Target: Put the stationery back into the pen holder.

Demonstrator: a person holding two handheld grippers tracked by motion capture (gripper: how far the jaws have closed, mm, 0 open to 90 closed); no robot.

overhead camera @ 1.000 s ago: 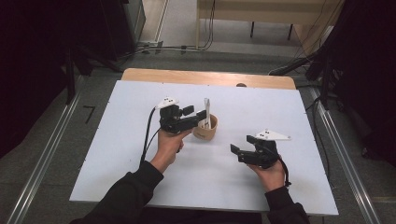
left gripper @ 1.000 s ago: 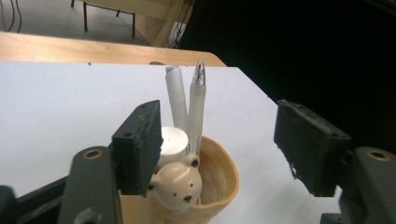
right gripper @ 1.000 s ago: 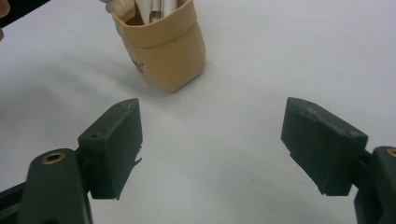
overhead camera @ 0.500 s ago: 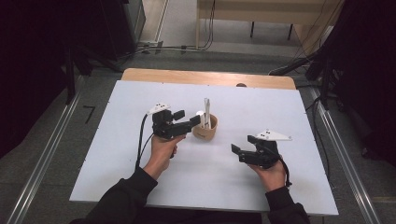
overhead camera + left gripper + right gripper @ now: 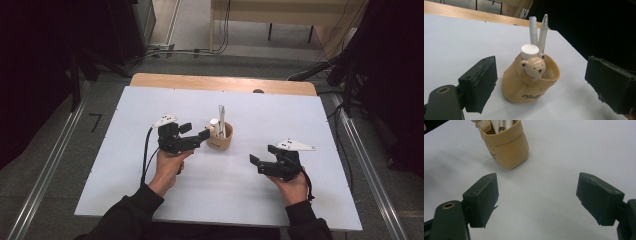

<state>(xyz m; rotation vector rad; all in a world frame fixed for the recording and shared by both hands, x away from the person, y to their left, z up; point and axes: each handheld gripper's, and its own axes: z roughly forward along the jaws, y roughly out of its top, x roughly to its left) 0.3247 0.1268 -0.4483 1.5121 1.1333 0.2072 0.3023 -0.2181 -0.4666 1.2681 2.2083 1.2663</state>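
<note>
We are working over the white table, and we take the tan pouch standing near its middle as our landmark. The pouch is sitting upright, with a small bear head on its rim and writing on its side that we cannot read. Standing in it are a translucent pen, a thin white stick and a short white cylinder.

Our left gripper is hovering just to the left of the pouch, its jaws spread wide and gripping nothing. In the left gripper view the pouch is lying between the two black jaws and a little beyond them; one jaw is coming close to the pouch's side, though we cannot tell whether it is touching.

Our right gripper is resting well apart from the pouch, to its right and nearer our side of the table. Its jaws are also spread wide and bare, pointing back towards the pouch, which is showing at the top of the right gripper view beyond the jaws.

Against the earlier frames, the left gripper is sitting farther back from the pouch: a second ago it was reaching over the rim, and now it is standing off beside it. The right gripper and the pouch are keeping their places
</note>
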